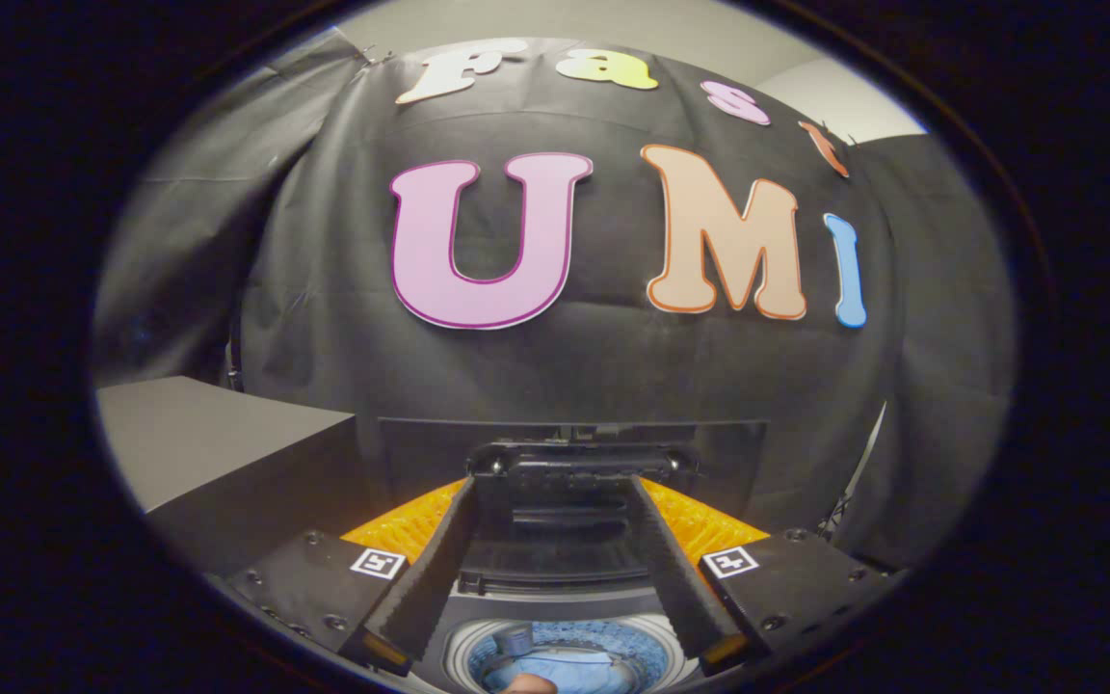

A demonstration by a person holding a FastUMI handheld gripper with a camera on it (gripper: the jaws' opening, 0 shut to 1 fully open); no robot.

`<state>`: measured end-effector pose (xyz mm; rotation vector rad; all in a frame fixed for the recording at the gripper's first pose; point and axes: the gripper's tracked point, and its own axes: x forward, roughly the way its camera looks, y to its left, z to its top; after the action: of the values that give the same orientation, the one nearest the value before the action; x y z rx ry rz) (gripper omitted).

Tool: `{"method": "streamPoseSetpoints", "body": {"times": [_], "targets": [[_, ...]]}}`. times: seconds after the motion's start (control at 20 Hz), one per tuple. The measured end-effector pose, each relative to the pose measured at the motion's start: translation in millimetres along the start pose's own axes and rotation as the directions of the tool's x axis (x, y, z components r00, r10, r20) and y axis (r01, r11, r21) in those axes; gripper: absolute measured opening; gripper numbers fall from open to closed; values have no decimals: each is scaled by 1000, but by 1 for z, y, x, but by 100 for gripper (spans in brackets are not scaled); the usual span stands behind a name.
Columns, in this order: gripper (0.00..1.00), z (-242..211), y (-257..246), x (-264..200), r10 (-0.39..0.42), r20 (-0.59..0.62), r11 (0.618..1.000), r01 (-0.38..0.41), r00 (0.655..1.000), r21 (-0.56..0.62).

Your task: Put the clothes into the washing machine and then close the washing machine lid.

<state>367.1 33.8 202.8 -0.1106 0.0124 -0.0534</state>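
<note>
Gripper is hovering wide open and empty above the washing machine, light-blue clothes already sitting in the drum below the fingers; raised lid ahead looks rigid and light, so I'd be taking its front edge.

I'm working in a staged recording booth, not a real laundry room: black cloth is draped as the wall all around, a plain grey desk stands beside it, and a small top-loading washing machine sits against the cloth.
</note>
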Motion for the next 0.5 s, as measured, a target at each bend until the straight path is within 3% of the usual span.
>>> {"method": "streamPoseSetpoints", "body": {"times": [0.2,0.5], "targets": [[97,29,-2,35,4,36,1000,-3,999,-30],[97,37,-16,94,-14,13,997,15,1000,-70]]}}
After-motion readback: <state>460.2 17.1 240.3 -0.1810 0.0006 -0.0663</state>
